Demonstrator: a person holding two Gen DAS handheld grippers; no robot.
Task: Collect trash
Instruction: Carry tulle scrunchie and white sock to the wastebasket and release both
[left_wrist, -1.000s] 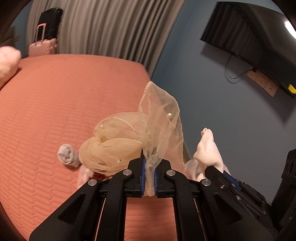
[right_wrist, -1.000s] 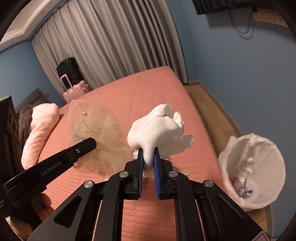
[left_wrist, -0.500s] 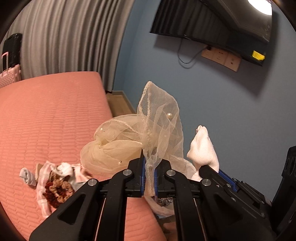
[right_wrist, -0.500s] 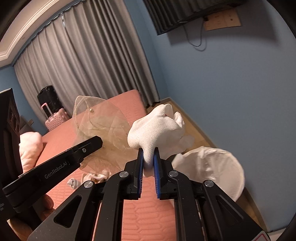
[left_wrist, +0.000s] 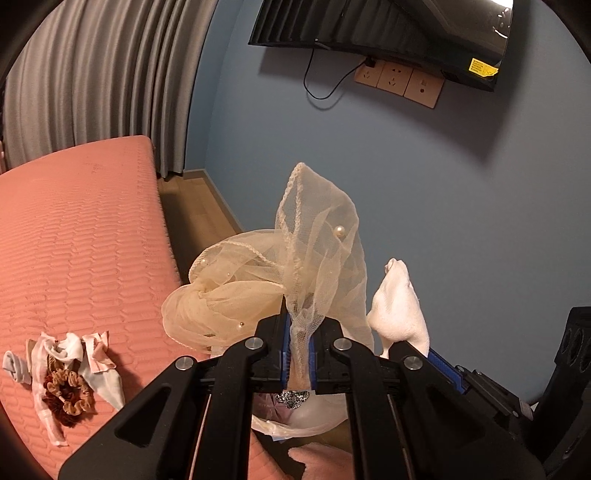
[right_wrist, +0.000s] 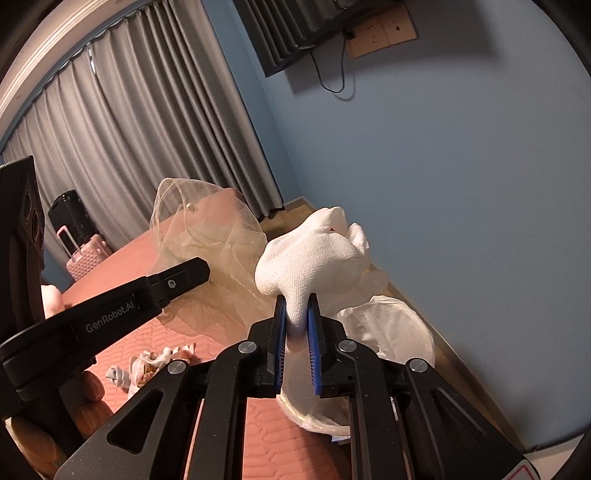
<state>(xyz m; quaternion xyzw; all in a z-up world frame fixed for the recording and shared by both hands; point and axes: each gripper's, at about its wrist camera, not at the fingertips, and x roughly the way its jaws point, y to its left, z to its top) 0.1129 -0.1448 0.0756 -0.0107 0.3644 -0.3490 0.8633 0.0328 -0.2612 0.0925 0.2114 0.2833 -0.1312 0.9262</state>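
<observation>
My left gripper (left_wrist: 298, 338) is shut on a cream mesh veil with pearls (left_wrist: 266, 284), held in the air past the bed's edge. It also shows in the right wrist view (right_wrist: 207, 236). My right gripper (right_wrist: 297, 317) is shut on a crumpled white cloth (right_wrist: 314, 258), seen in the left wrist view (left_wrist: 397, 306) just right of the veil. A white-lined trash bin (right_wrist: 391, 332) sits on the floor below both grippers, partly hidden by them; its rim shows in the left wrist view (left_wrist: 295, 428).
A pile of scrunchies, ribbon and a rolled sock (left_wrist: 62, 376) lies on the salmon bed (left_wrist: 74, 240). Grey curtains (left_wrist: 92, 81), a wall TV (left_wrist: 388, 26), sockets (left_wrist: 399, 79) and suitcases (right_wrist: 77, 236) stand around. A blue wall is close on the right.
Both grippers swung right with their loads, from over the bed to above the trash bin by the wall. Both stayed shut.
</observation>
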